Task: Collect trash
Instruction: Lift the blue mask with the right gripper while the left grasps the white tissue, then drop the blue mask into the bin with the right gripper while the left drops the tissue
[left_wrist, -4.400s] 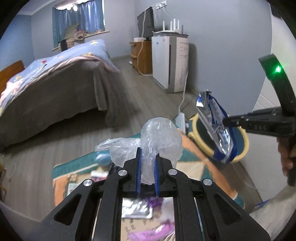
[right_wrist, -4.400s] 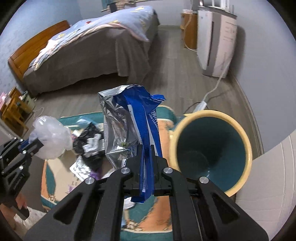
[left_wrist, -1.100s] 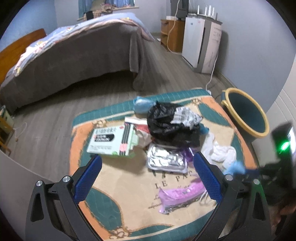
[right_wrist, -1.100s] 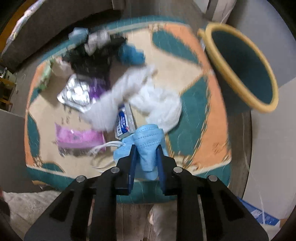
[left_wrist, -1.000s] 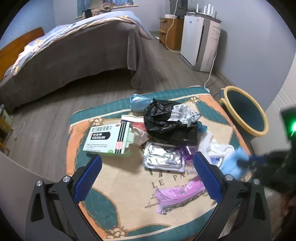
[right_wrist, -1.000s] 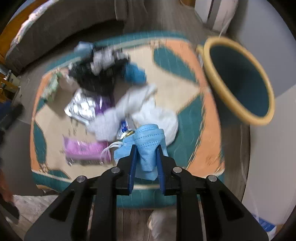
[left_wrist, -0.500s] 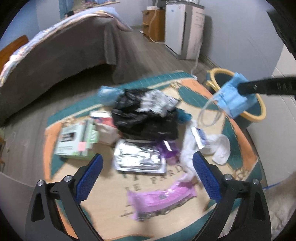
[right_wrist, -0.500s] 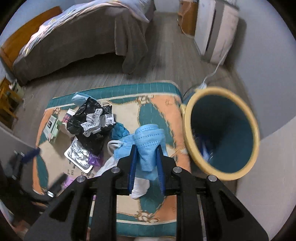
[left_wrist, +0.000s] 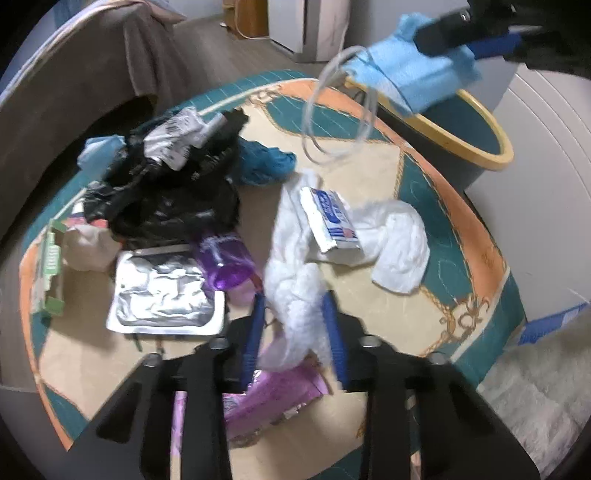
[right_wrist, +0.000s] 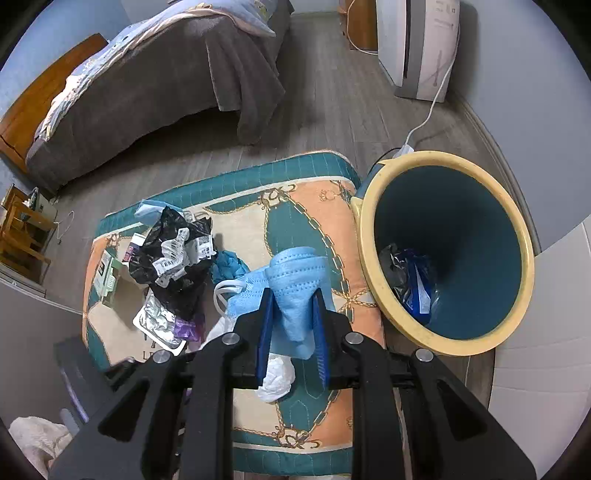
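Left tool (left_wrist: 295, 332): blue-padded jaws have just been closing around a soft, crumpled white tissue wad (left_wrist: 295, 291); the wad sits between the pads, which look to be touching its sides, though the frame is blurred. The wad runs up toward 1 o'clock to a small printed white-and-blue packet (left_wrist: 330, 221) lying on it.

Right tool (right_wrist: 291, 328): jaws clamped on a pleated, light-blue face mask (right_wrist: 291, 284), its white ear loop hanging at 9 o'clock.

Bin (right_wrist: 447, 251): conical, teal inside, yellow rim, at 2 o'clock from the right tool; a crinkled blue and silver foil bag (right_wrist: 410, 284) lies inside.

On the quilted teal-and-orange mat (left_wrist: 458, 229), left view: glossy black plastic bag (left_wrist: 166, 192) at 10 o'clock, flat silver foil pack (left_wrist: 166, 295) at 9 o'clock, purple wrapper (left_wrist: 269, 398) under the tool.
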